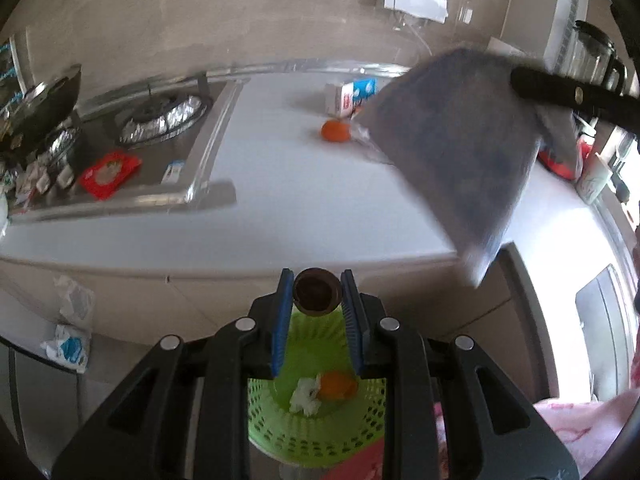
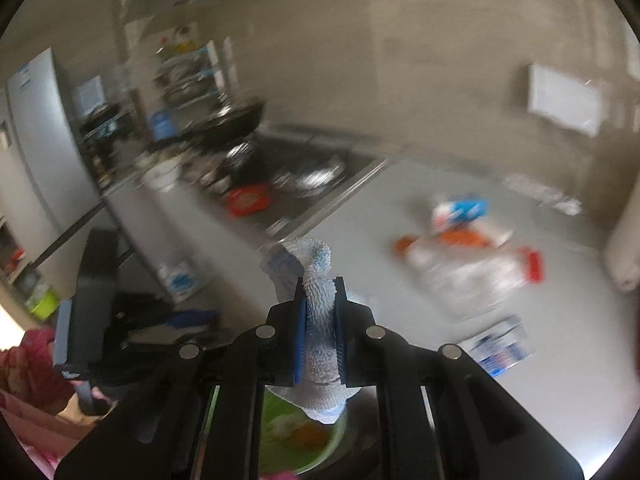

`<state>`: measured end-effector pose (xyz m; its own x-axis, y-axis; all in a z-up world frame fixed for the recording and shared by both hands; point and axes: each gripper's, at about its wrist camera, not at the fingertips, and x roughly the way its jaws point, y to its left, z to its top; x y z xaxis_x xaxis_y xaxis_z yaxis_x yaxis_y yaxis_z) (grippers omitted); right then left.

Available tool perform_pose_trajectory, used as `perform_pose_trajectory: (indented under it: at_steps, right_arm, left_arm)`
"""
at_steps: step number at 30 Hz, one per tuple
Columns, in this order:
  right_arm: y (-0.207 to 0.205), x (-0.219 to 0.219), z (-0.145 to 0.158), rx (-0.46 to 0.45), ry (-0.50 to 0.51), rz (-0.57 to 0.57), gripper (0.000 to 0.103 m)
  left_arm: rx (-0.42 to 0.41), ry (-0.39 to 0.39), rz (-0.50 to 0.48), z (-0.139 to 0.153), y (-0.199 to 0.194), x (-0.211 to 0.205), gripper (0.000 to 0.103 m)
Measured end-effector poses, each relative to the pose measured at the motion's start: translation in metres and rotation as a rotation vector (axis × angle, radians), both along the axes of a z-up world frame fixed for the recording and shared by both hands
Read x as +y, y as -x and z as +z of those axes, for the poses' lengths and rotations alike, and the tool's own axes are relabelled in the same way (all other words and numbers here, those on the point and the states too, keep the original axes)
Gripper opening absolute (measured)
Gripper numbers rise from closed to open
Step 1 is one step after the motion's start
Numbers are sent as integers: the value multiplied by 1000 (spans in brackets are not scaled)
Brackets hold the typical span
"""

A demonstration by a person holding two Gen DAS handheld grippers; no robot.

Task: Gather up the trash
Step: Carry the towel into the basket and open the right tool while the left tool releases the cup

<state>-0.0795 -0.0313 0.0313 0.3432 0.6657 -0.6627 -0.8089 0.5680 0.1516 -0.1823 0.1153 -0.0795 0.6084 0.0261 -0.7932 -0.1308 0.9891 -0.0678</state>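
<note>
My left gripper [image 1: 317, 294] is shut on a small brown round cap-like piece [image 1: 317, 291] and holds it above a green perforated trash basket [image 1: 316, 428]. The basket holds an orange peel [image 1: 338, 386] and a white crumpled tissue [image 1: 306, 398]. My right gripper [image 2: 319, 300] is shut on a blue-white textured cloth [image 2: 320, 344], which shows in the left wrist view as a blurred grey sheet [image 1: 460, 144]. The basket also shows under it [image 2: 288, 436]. An orange peel [image 1: 336, 131] and a milk carton [image 1: 350, 98] lie on the white counter [image 1: 300, 200].
A stove with a foil-lined burner [image 1: 160, 120], a wok [image 1: 36, 104] and a red packet [image 1: 110, 174] stands at the left. More wrappers and a plastic bag [image 2: 468, 276] lie on the counter. Crumpled bags [image 1: 70, 328] lie on a lower ledge at the left.
</note>
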Motion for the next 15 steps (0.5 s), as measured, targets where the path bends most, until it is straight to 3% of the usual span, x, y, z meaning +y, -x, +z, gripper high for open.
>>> perform_pose_trajectory:
  at_steps: [6, 11, 13, 15]
  right_arm:
    - [27, 28, -54, 127, 82, 83, 13]
    - [34, 35, -82, 185, 130, 101, 13]
    - [37, 37, -90, 199, 143, 105, 13]
    - [38, 39, -95, 208, 149, 105, 13]
  left_arm:
    - [60, 18, 8, -27, 20, -2, 24]
    - [121, 27, 23, -51, 27, -5, 24]
    - [152, 34, 26, -60, 29, -6, 27]
    - [163, 34, 35, -65, 33, -6, 37]
